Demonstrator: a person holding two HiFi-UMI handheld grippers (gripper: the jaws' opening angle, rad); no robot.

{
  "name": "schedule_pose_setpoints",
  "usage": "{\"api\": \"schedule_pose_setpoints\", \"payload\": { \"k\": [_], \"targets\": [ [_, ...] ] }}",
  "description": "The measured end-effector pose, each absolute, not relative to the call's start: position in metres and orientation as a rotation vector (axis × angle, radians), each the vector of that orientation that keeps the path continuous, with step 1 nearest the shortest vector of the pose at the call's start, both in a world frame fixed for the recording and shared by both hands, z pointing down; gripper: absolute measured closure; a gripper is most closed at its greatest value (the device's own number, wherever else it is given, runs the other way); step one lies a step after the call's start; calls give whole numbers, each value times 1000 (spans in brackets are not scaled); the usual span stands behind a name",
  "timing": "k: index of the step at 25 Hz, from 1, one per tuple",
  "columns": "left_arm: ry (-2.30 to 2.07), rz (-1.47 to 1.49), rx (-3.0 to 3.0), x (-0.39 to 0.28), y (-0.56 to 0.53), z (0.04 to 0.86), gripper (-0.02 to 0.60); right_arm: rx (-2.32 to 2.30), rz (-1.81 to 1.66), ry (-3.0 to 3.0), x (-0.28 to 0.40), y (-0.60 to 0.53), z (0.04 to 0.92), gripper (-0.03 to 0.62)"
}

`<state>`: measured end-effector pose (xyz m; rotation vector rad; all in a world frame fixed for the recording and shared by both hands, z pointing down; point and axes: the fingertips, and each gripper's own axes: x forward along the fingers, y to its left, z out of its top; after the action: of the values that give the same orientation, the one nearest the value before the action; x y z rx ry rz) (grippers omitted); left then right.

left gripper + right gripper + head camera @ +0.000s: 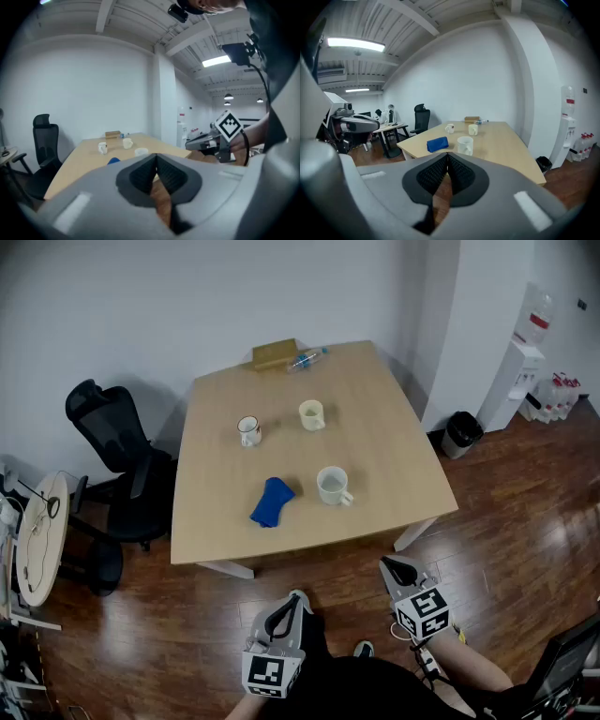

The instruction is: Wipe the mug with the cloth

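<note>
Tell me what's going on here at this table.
A person stands back from the wooden table, holding the left tool and right tool, both shut and empty, above the floor. Nothing is touched yet: the blue cloth lies near the front edge, a white mug to its right; a cream mug and a mug with a dark print sit farther back.

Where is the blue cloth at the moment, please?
In the head view, the blue cloth lies on the table near its front edge, just left of the closest white mug.
</note>
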<state>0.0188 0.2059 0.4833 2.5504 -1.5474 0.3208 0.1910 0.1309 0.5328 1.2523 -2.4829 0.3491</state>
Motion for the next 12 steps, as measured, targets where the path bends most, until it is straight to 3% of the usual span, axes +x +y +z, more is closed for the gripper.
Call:
{"api": "schedule_pose_setpoints", "payload": {
  "k": [8,12],
  "targets": [
    [-1456,281,2580,-58,92,495,578,1259,451,-2357,134,29,576,583],
    [-1359,300,2597,-84,49,500,578,1189,475,-2200,128,-22,610,463]
  ]
}}
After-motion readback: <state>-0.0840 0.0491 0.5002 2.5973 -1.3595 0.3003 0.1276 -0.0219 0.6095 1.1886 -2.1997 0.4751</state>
